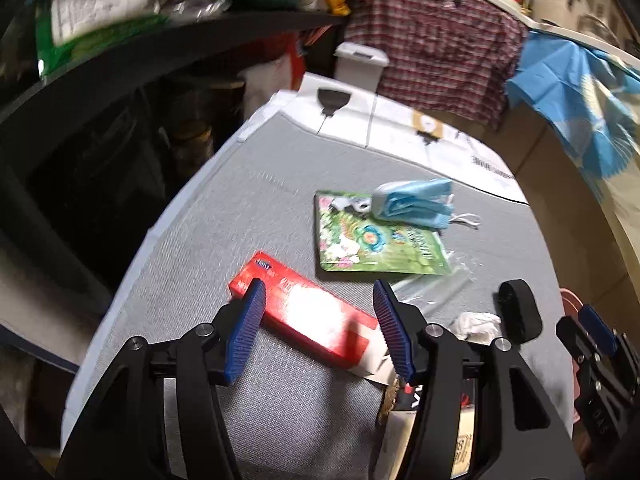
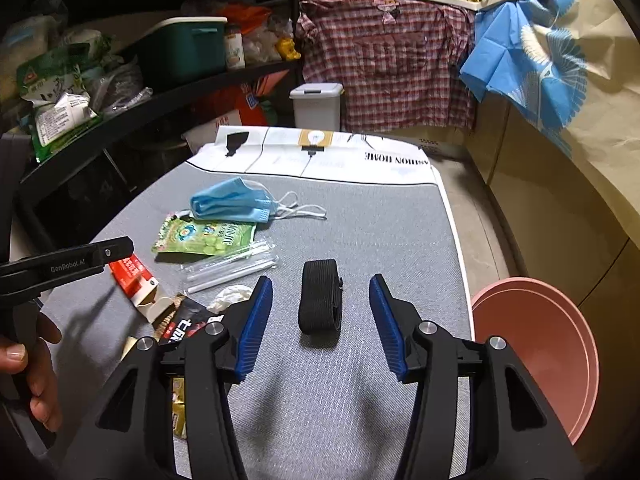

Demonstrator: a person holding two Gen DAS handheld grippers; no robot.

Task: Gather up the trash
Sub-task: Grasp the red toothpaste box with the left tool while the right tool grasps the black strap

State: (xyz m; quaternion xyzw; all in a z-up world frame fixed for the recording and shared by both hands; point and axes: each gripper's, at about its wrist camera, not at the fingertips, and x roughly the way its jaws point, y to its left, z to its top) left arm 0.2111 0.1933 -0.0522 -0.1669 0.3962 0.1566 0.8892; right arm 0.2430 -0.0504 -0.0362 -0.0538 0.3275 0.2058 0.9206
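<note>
Trash lies on a grey mat. A red carton lies between the open fingers of my left gripper, which hovers over it without closing. A black strap loop lies between the open fingers of my right gripper. A blue face mask rests on a green snack packet. Clear plastic straws, crumpled white tissue and a dark wrapper lie nearby. The mask, packet and strap also show in the left wrist view.
A pink basin sits on the floor right of the mat. A small white lidded bin stands beyond the mat's far end. Cluttered dark shelves run along the left. A plaid shirt and blue cloth hang behind.
</note>
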